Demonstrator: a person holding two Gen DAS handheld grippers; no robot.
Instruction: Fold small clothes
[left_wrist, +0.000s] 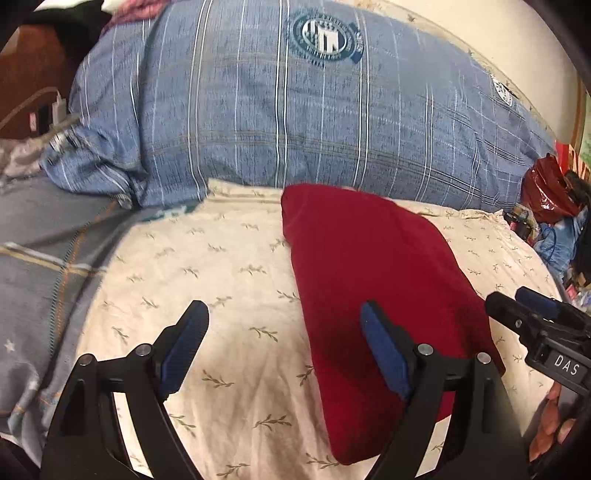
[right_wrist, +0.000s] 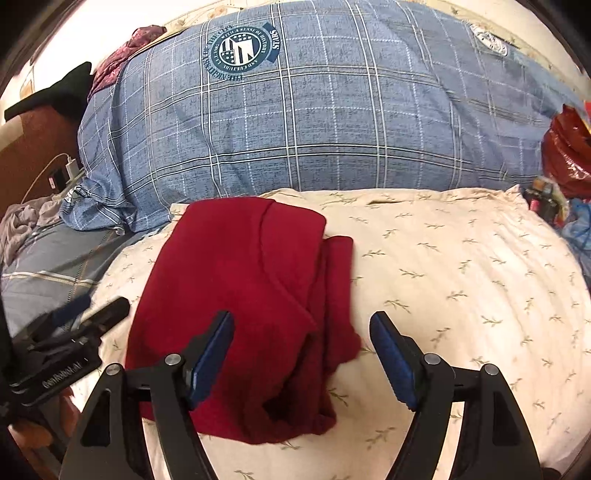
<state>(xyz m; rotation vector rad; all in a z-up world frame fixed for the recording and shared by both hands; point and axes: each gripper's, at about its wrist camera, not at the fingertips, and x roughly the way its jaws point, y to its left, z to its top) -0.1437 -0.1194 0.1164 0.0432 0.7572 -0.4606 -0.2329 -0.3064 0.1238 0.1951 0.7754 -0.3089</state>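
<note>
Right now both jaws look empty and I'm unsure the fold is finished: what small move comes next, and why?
Probably bring the right gripper down on the red garment's loose right flap and tuck it over. Both grippers are open and hold nothing, and that edge lies rumpled on the cream sheet.

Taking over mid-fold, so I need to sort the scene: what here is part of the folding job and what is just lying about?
In the job:
- red garment, folded, lying on the cream sheet
- left gripper, open, empty
- right gripper, open, empty

Just lying about:
- blue plaid duvet
- red plastic bag
- charger and cable
- grey bedding
</note>
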